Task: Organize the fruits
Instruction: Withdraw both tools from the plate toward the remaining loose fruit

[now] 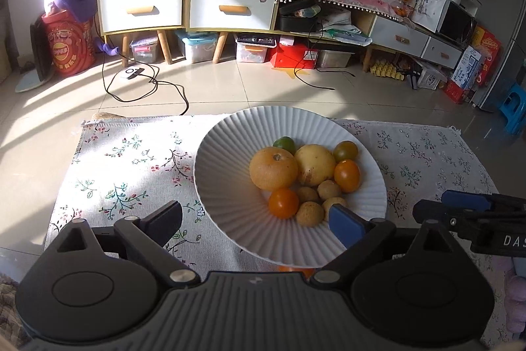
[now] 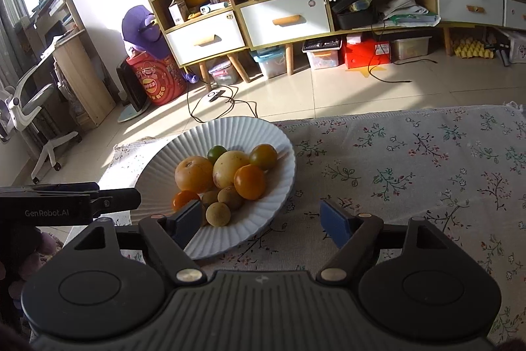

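Left wrist view shows my worktop under a floral tablecloth (image 1: 125, 180), and on it sits the white ribbed plate (image 1: 230, 160) that carries all the fruit. My left tool (image 1: 259, 219) hangs over the plate's near rim with its jaws spread wide and nothing between them; its blue pad (image 1: 343, 224) sits just beside the nearest longans. My right tool (image 2: 263, 221) is also wide and holds nothing, one pad over the plate's near edge and the other over the bare cloth to the plate's right.

On the plate, the biggest piece is a round orange fruit (image 1: 273, 168) with a stem scar on top, touching a pale yellow fruit (image 1: 315, 165) beside it. To the right of those lies an orange cherry tomato (image 1: 347, 176), with a darker greenish-orange tomato (image 1: 346, 151) behind it and a green one (image 1: 285, 144) at the back of the pile. A second orange tomato (image 1: 283, 203) lies in front of the big fruit. Smallest are the tan longans (image 1: 309, 213), clustered at the front, touching one another.
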Demonstrator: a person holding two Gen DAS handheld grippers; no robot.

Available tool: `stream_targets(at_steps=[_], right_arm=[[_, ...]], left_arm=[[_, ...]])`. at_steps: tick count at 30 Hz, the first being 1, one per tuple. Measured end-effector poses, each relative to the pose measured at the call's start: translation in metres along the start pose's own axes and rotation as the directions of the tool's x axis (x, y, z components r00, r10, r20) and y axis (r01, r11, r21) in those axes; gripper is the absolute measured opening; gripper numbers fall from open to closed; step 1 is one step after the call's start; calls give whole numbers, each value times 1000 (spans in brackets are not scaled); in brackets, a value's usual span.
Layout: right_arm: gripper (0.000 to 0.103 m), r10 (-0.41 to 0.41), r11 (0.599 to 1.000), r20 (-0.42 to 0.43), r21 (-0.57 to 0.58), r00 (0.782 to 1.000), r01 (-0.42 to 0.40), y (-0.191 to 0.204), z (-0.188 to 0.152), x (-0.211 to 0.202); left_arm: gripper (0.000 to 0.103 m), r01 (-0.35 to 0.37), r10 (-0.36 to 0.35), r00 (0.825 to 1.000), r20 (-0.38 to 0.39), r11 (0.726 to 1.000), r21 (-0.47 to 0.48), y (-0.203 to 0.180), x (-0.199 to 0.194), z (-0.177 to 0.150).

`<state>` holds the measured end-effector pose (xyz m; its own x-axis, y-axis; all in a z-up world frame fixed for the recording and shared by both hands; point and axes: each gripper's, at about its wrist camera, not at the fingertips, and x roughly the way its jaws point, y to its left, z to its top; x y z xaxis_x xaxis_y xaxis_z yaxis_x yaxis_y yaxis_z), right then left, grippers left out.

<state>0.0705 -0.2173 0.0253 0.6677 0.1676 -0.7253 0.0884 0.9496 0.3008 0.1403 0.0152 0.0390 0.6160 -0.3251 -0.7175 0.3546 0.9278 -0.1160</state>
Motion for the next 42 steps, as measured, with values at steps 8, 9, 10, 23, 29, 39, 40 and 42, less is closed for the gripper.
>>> stream_targets(at_steps=[8, 9, 10, 23, 29, 39, 40, 42], right_arm=[[86, -10, 1000, -33, -17, 999, 10, 10, -21, -17], [87, -10, 1000, -39, -19, 999, 9, 12, -23, -18], [88, -10, 1000, -41, -22, 999, 9, 13, -25, -19], [96, -53, 987, -41, -152, 998, 46, 30, -57, -28], [97, -62, 976, -46, -210, 997, 51, 37, -72, -26], [98, -84, 969, -40, -236, 996, 72, 39, -77, -21], [98, -87, 968, -40, -238, 995, 75, 38, -77, -20], [98, -98, 966, -40, -242, 994, 86, 37, -78, -20]], left_arm=[[92, -29, 29, 999, -15, 1000, -11, 4, -22, -29], [92, -34, 34, 999, -17, 999, -14, 4, -25, -33], [92, -38, 37, 999, -19, 999, -16, 4, -27, -35], [92, -77, 77, 997, -17, 997, -13, 2, -30, -75], [92, -73, 74, 997, -16, 997, 12, -6, -23, -90], [92, -68, 68, 998, 8, 995, 72, -23, -11, -108], [92, -68, 67, 998, 13, 995, 73, -24, -10, -109], [92, -71, 70, 997, 22, 994, 79, -26, -8, -111]])
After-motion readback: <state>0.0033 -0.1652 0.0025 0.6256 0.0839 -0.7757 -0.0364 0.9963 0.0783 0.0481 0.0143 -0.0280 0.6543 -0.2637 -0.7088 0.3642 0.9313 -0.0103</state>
